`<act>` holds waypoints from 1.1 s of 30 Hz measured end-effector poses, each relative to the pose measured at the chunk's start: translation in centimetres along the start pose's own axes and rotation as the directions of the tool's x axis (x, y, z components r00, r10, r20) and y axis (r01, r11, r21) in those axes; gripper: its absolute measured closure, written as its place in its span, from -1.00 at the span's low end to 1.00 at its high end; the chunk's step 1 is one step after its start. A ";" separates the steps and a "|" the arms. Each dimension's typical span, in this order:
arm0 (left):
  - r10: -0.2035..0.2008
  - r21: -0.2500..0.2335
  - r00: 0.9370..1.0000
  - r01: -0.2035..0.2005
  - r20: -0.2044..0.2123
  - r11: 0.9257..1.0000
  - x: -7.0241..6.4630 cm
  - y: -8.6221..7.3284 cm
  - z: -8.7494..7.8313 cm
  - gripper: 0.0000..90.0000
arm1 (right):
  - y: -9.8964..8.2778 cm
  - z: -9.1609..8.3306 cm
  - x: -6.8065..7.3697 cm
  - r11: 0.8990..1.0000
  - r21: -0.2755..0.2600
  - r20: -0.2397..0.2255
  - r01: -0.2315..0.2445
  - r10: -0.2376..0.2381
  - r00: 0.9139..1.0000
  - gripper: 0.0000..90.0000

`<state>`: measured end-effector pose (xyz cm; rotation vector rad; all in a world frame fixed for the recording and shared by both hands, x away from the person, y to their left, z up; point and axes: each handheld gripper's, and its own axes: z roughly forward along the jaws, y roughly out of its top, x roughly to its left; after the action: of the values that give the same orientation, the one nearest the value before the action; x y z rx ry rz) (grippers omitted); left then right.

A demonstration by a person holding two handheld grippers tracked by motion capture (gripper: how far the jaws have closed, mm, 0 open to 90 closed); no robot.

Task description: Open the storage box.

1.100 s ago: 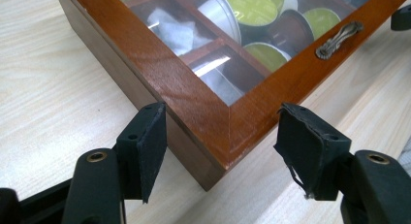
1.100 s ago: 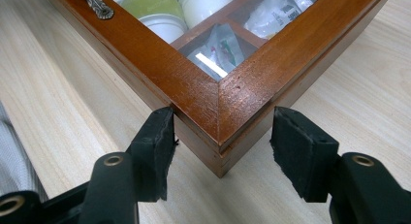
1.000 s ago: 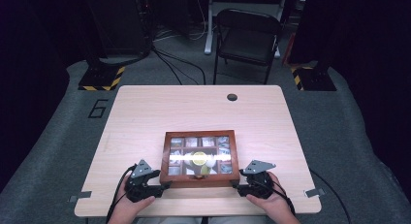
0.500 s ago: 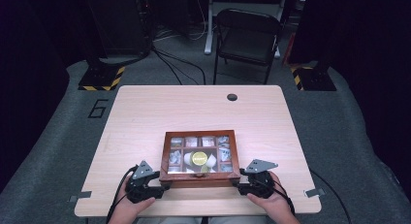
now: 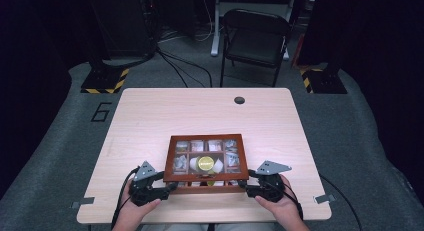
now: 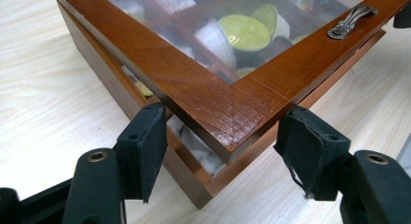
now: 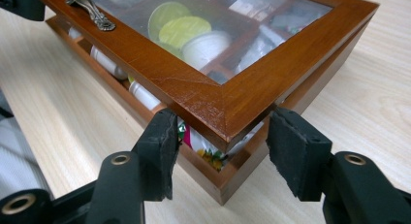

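From the high view, a shallow brown wooden box with a glass-paned hinged lid (image 5: 206,162) sits on the pale wood-grain bench (image 5: 165,116), close to the near edge and about centred between the sides. The left hand-held gripper (image 5: 170,186) meets the box's near left corner and the right hand-held gripper (image 5: 245,185) its near right corner, each held in a hand coming up from the bottom. The bench is bare behind the box as far as a small round grommet hole (image 5: 239,100), and wide bare strips run on either side. A dark folding chair (image 5: 255,38) stands on the grey floor beyond the far edge.

In the left gripper view, the left hand-held gripper (image 6: 223,144) straddles the lid's corner: one black pad (image 6: 145,146) touches the lid's edge on one side, the other pad (image 6: 310,151) touches the adjoining edge. Its jaws have just been opening a little, with the corner between them. The lid is lifted slightly, leaving a narrow gap above the box wall. A metal handle (image 6: 351,20) sits on the front rail; a yellow-topped capsule (image 6: 245,32) shows through the glass.

In the right gripper view, the right hand-held gripper (image 7: 220,146) brackets the other raised lid corner, both pads at its two edges, its jaws part open around it. White packets show in the gap. Bare bench lies on both sides.
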<state>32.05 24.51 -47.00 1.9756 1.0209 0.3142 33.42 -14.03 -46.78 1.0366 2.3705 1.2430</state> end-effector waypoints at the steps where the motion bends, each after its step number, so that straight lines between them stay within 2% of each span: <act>1: 0.005 -0.002 1.000 -0.005 -0.002 1.000 -0.1 0.3 -0.1 -0.22 | 0.1 0.0 0.1 1.000 -0.005 -0.003 -0.012 0.011 1.000 -0.02; 3: 0.001 -0.011 1.000 -0.001 -0.010 1.000 -0.2 0.7 -0.2 -0.24 | 0.4 -0.1 0.1 1.000 -0.012 0.006 -0.022 0.022 1.000 -0.04; 5: -0.026 -0.020 1.000 0.026 -0.004 0.999 -0.2 1.2 -0.2 -0.26 | 0.9 -0.3 0.0 0.999 -0.023 0.008 -0.041 0.041 0.999 -0.05; 12: -0.058 -0.036 0.998 0.056 -0.039 0.998 -0.3 2.5 -0.5 -0.31 | 2.2 -0.7 -0.2 0.996 -0.037 0.020 -0.082 0.083 0.996 -0.12; 19: -0.095 -0.071 0.993 0.089 -0.073 0.993 0.0 4.1 -0.9 -0.34 | 4.1 -1.1 -0.5 0.995 -0.063 0.041 -0.076 0.079 0.996 -0.16; 22: -0.082 -0.088 0.992 0.074 -0.094 0.993 0.0 4.9 -1.1 -0.34 | 4.9 -1.2 -0.6 0.994 -0.075 0.051 -0.075 0.079 0.996 -0.16; 27: -0.085 -0.105 0.993 0.076 -0.087 0.992 0.4 6.1 -1.3 -0.35 | 6.1 -1.5 -1.0 0.992 -0.091 0.043 -0.089 0.093 0.995 -0.14; 33: -0.069 -0.116 0.993 0.058 -0.094 0.992 0.8 7.7 -1.5 -0.35 | 7.5 -1.6 -1.4 0.991 -0.109 0.055 -0.073 0.079 0.995 -0.15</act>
<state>35.86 23.72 -40.17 1.8370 1.1022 0.4279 37.08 -13.17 -39.93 1.1233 2.2135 1.3313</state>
